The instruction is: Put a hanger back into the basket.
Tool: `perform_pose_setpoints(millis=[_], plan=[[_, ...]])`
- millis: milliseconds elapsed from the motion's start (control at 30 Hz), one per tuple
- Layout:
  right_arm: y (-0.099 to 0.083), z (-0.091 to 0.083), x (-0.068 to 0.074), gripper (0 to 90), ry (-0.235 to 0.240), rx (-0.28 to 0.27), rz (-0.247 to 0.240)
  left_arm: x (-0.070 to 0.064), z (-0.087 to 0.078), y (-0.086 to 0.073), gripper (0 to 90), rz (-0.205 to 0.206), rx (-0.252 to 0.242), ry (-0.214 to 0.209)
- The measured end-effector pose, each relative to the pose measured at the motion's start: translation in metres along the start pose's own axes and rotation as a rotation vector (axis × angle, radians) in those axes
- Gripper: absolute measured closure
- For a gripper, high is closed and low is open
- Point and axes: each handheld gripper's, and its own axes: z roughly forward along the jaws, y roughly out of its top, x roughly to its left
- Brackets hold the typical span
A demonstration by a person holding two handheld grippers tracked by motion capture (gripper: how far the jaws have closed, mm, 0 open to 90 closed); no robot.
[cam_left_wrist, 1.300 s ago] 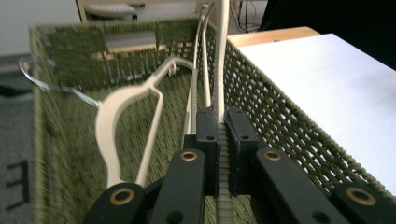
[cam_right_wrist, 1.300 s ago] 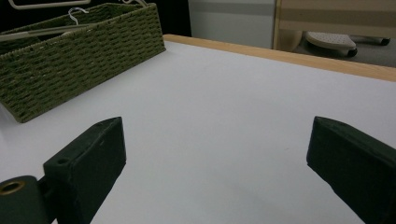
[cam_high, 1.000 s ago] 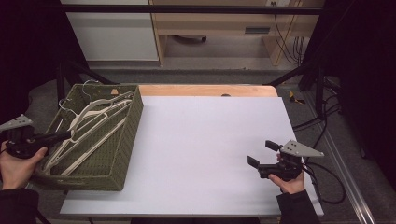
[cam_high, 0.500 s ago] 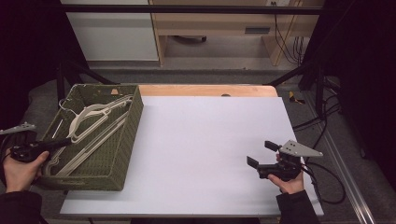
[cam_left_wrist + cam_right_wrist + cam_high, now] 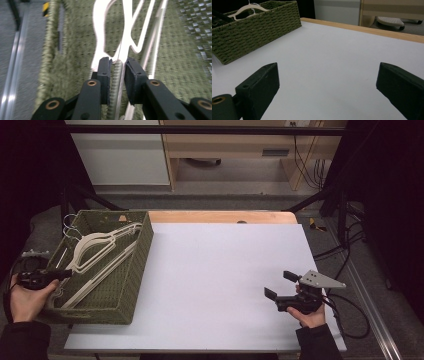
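two grippers: left gripper (image 5: 117, 72) clenched on the cream plastic hanger (image 5: 125, 37) in the green woven basket (image 5: 135, 270); right gripper (image 5: 282, 287) released above the white table (image 5: 215, 270).

Grey floor (image 5: 225, 200), white cabinet (image 5: 120, 155), wooden shelving (image 5: 235, 145) behind, dark surroundings

Both sleeves are dark, nearly black, at the bottom corners of the high view. The left gripper (image 5: 62, 273) is black, with a black cable looping at the far left edge. In the left gripper view its black jaws have flat pads and brass-coloured pivot rings on the arms. The right gripper (image 5: 280, 285) is black with blocky jaws, topped by a grey three-cornered plate with small dark screws; a black cable curls to its lower right.
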Motion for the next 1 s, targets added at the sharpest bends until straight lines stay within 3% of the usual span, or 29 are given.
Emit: perform_pose_setpoints(millis=[67, 133, 167, 300, 433, 533, 700, 800, 900, 1000], plan=[[0.000, 0.001, 0.001, 5.4, 0.004, 0.003, 0.001, 0.001, -0.004, 0.000, 65.0, -0.028, -0.046, 0.014], [-0.001, 0.001, 0.001, 5.4, 0.005, 0.007, 0.002, 0.001, -0.011, -0.001, 56.8, -0.058, -0.122, -0.022], [0.000, 0.001, 0.000, 5.4, 0.005, 0.004, 0.000, -0.001, -0.015, -0.001, 54.7, -0.054, -0.164, -0.026], [0.000, 0.000, 0.000, 5.4, 0.003, -0.001, 0.003, -0.015, -0.034, -0.001, 43.9, -0.050, -0.310, -0.118], [0.000, 0.000, 0.000, 5.4, 0.002, -0.007, 0.003, -0.039, -0.049, -0.001, 32.9, 0.003, -0.448, -0.225], [0.000, 0.000, 0.001, 5.2, -0.001, -0.009, 0.001, -0.065, -0.058, -0.002, 21.9, 0.036, -0.511, -0.301], [0.001, -0.003, 0.001, 4.4, -0.007, -0.028, 0.005, -0.103, -0.061, -0.002, 8.9, 0.086, -0.559, -0.395], [0.002, -0.007, 0.000, 4.0, -0.006, -0.044, 0.007, -0.124, -0.058, -0.004, 8.1, 0.111, -0.568, -0.429], [0.003, -0.010, -0.001, 3.6, -0.013, -0.073, 0.010, -0.139, -0.052, -0.007, 8.2, 0.146, -0.554, -0.449], [0.004, -0.014, -0.003, 3.1, -0.017, -0.091, 0.021, -0.149, -0.045, -0.012, 8.4, 0.154, -0.543, -0.472]])
